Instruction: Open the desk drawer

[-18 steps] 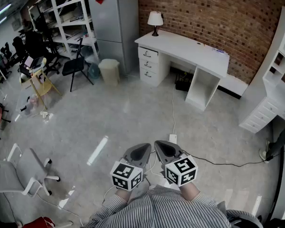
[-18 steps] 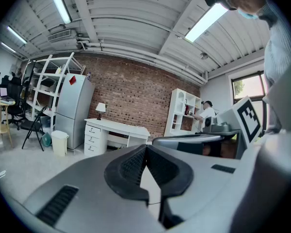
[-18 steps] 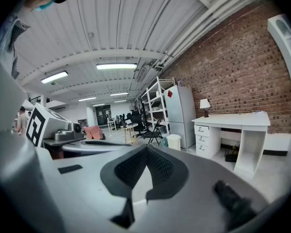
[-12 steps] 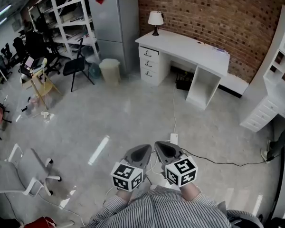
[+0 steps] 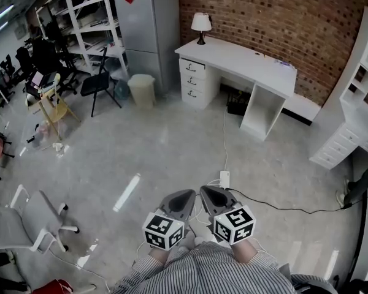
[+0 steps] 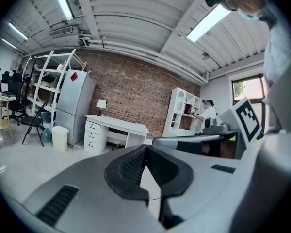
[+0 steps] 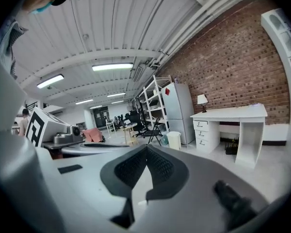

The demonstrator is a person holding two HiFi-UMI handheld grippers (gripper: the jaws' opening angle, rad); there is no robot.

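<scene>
Three white drawers, dark handles, stacked below the lamp, white desk

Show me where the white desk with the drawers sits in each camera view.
Head view: desk at top centre, against the brick wall.
Left gripper view: desk left of centre, at mid height.
Right gripper view: desk at the right, at mid height.
Shared landmark: the lamp on the desk's drawer end.

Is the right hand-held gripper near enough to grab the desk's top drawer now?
Probably not. The right hand-held gripper, shut and empty, is close by the person's striped shirt, and the top drawer is far across the floor. Nothing seems to block the walk there.
</scene>
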